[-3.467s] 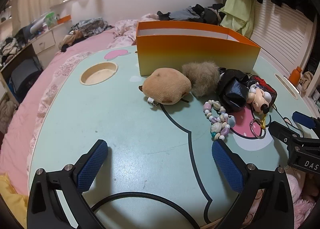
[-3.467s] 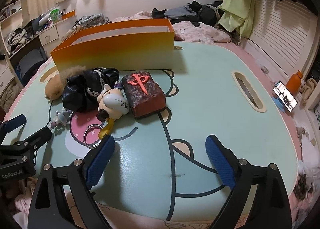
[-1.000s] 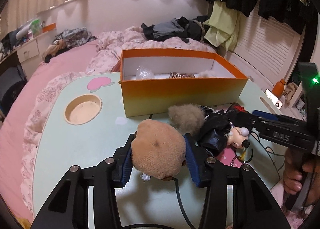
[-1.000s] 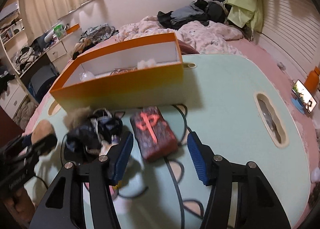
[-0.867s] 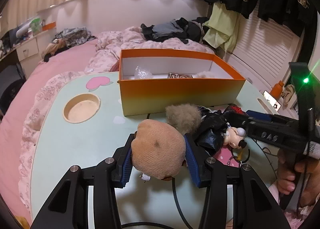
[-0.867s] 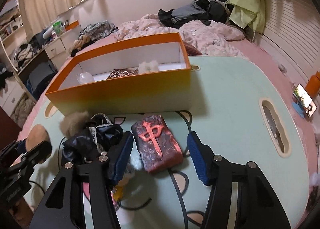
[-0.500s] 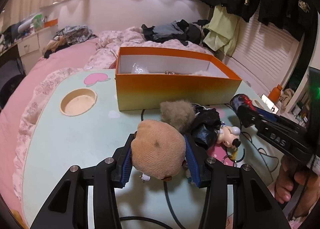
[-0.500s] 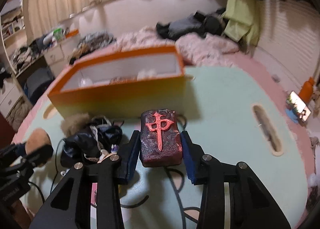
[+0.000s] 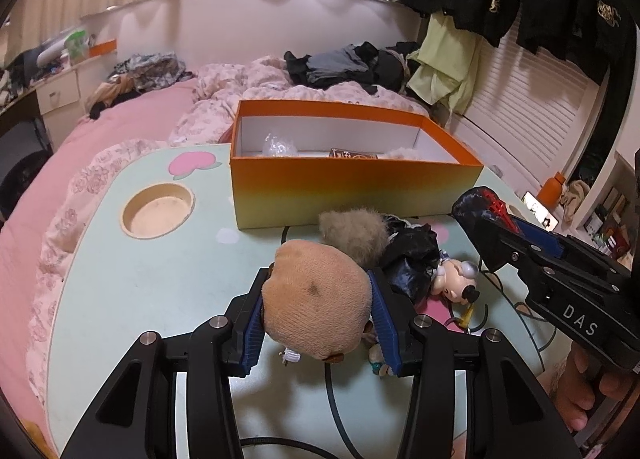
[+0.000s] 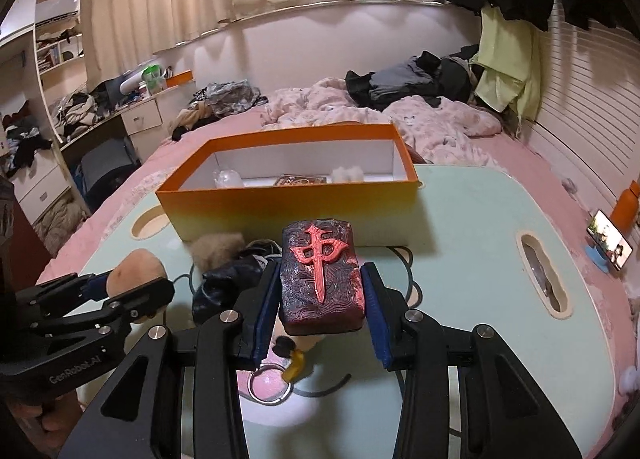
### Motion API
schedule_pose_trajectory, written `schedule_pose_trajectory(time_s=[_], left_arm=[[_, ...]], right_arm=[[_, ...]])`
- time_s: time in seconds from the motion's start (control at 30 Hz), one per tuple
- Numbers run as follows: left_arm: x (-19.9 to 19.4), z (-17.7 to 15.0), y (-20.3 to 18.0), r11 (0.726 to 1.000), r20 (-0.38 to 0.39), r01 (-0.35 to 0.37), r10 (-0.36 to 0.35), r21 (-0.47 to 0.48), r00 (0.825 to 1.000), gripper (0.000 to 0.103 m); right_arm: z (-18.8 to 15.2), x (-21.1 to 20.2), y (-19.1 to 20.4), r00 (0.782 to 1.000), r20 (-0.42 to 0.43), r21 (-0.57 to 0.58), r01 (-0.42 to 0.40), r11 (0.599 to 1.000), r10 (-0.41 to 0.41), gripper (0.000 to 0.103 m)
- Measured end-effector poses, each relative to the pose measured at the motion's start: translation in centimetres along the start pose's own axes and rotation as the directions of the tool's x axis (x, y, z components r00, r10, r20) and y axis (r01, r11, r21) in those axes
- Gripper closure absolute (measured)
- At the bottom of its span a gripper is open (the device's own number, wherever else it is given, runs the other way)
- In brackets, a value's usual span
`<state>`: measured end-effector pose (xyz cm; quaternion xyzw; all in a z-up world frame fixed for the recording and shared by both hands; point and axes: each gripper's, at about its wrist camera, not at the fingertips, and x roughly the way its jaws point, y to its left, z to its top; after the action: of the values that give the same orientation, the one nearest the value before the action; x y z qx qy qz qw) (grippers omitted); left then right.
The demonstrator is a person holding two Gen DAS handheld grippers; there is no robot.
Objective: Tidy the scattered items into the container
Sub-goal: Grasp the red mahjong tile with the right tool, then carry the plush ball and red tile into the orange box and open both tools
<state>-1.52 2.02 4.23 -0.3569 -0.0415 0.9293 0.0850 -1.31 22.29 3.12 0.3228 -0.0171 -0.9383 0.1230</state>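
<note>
My left gripper (image 9: 316,319) is shut on a tan plush toy (image 9: 316,307), held just above the mint table (image 9: 160,283). My right gripper (image 10: 322,299) is shut on a dark red block with a red raised sign (image 10: 322,275), lifted off the table. The orange box (image 9: 356,195) stands open behind both, with a few small items inside. Before it lie a grey fluffy ball (image 9: 352,231), a black pouch (image 9: 412,259) and a mouse figure (image 9: 456,283). In the right wrist view the left gripper (image 10: 132,287) shows at the left with the plush toy.
A round cup hole (image 9: 158,209) is sunk in the table's left side and a slot hole (image 10: 540,275) in its right. A key ring (image 10: 270,383) lies under the right gripper. A phone (image 10: 608,245) stands off the table's right edge. A bed lies behind.
Both grippers stood open over the table at first. The left closed on the plush and has held still since. The right closed on the red block and raised it.
</note>
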Motion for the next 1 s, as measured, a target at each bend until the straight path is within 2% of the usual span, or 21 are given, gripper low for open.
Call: schedule_pose_trajectory(time_s=[1.0], left_arm=[[-0.44, 0.37, -0.14, 1.000, 0.004, -0.004, 0.004, 0.002, 1.000, 0.057]], right_arm=[[0.17, -0.29, 0.35, 1.000, -0.005, 0.004, -0.006, 1.000, 0.006, 0.062]])
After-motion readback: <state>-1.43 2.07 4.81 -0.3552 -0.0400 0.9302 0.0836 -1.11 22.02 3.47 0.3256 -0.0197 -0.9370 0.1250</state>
